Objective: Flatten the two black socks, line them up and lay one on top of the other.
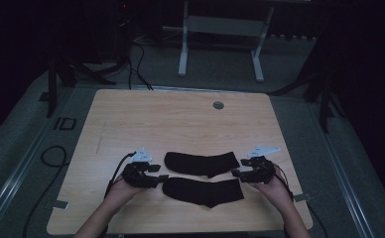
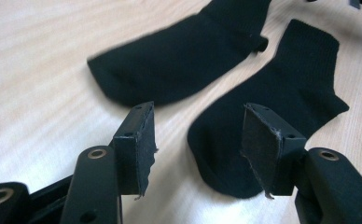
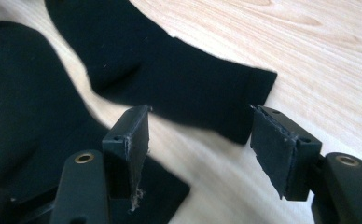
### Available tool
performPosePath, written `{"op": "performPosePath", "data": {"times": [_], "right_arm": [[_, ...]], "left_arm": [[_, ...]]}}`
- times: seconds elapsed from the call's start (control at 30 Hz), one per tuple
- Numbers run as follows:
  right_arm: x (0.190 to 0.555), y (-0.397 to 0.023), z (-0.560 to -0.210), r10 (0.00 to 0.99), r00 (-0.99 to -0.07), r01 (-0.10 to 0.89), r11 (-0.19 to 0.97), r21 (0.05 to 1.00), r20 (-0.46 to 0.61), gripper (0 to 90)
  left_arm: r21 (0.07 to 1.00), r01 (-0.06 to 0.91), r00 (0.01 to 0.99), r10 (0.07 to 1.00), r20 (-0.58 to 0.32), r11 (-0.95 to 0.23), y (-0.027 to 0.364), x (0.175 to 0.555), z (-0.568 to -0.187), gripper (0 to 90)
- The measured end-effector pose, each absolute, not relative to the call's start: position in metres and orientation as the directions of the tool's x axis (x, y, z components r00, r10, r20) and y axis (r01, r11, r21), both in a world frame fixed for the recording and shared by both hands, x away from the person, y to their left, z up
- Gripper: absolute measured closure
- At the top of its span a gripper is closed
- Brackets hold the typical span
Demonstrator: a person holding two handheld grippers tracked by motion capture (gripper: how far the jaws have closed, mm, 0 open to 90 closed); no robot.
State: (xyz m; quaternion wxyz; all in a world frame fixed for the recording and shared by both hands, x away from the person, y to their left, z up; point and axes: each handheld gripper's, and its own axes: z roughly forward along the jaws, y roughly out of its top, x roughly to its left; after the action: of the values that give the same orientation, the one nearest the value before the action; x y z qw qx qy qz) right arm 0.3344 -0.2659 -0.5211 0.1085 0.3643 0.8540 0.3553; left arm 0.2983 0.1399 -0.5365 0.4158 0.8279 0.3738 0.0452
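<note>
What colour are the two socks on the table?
Both socks are plain black, clearest in the left gripper view.

Two black knitted ankle socks lie flat, side by side and just apart, near the wooden counter's (image 1: 131, 114) front edge: the far sock (image 1: 200, 163) and the near sock (image 1: 203, 191), lengthwise along that edge.

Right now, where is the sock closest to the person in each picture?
High view: the near sock lies low in the middle, between both hand-held grippers.
Left gripper view: it is on the right, toe behind the right jaw.
Right gripper view: it is at the left edge.
Shared landmark: the far sock, lying beside it on the wooden table.
</note>
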Motion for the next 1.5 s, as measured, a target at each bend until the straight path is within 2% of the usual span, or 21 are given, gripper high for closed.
{"op": "performPosePath", "data": {"times": [0.1, 0.4, 0.73, 0.9, 0.97, 1.03, 1.27, 1.5], "right_arm": [[0.321, -0.269, -0.524, 0.705, -0.703, 0.555, 0.459, 0.694, 0.096, 37.1], [0.293, -0.271, -0.545, 0.756, -0.652, 0.58, 0.447, 0.682, 0.059, 45.9], [0.29, -0.262, -0.554, 0.755, -0.656, 0.585, 0.487, 0.648, 0.024, 55.5], [0.288, -0.26, -0.554, 0.745, -0.667, 0.578, 0.496, 0.648, 0.025, 71.3], [0.289, -0.259, -0.553, 0.734, -0.678, 0.579, 0.505, 0.641, 0.034, 79.4], [0.288, -0.256, -0.553, 0.731, -0.681, 0.579, 0.509, 0.637, 0.034, 83.1], [0.284, -0.256, -0.547, 0.722, -0.69, 0.581, 0.505, 0.638, 0.056, 85.1], [0.286, -0.257, -0.516, 0.715, -0.697, 0.538, 0.46, 0.706, 0.065, 85.0]], "left_arm": [[0.716, 0.603, 0.697, 0.668, -0.259, -0.352, 0.135, 0.293, -0.538, 44.7], [0.671, 0.643, 0.665, 0.704, -0.25, -0.369, 0.121, 0.288, -0.555, 44.0], [0.666, 0.636, 0.68, 0.691, -0.245, -0.39, 0.117, 0.284, -0.564, 60.8], [0.667, 0.623, 0.692, 0.685, -0.227, -0.408, 0.114, 0.282, -0.565, 80.0], [0.667, 0.622, 0.694, 0.683, -0.228, -0.409, 0.113, 0.281, -0.566, 83.3], [0.667, 0.62, 0.699, 0.676, -0.232, -0.413, 0.112, 0.28, -0.565, 84.8], [0.692, 0.603, 0.712, 0.658, -0.242, -0.397, 0.114, 0.274, -0.554, 85.9], [0.729, 0.587, 0.704, 0.667, -0.245, -0.352, 0.128, 0.277, -0.527, 86.0]]}}
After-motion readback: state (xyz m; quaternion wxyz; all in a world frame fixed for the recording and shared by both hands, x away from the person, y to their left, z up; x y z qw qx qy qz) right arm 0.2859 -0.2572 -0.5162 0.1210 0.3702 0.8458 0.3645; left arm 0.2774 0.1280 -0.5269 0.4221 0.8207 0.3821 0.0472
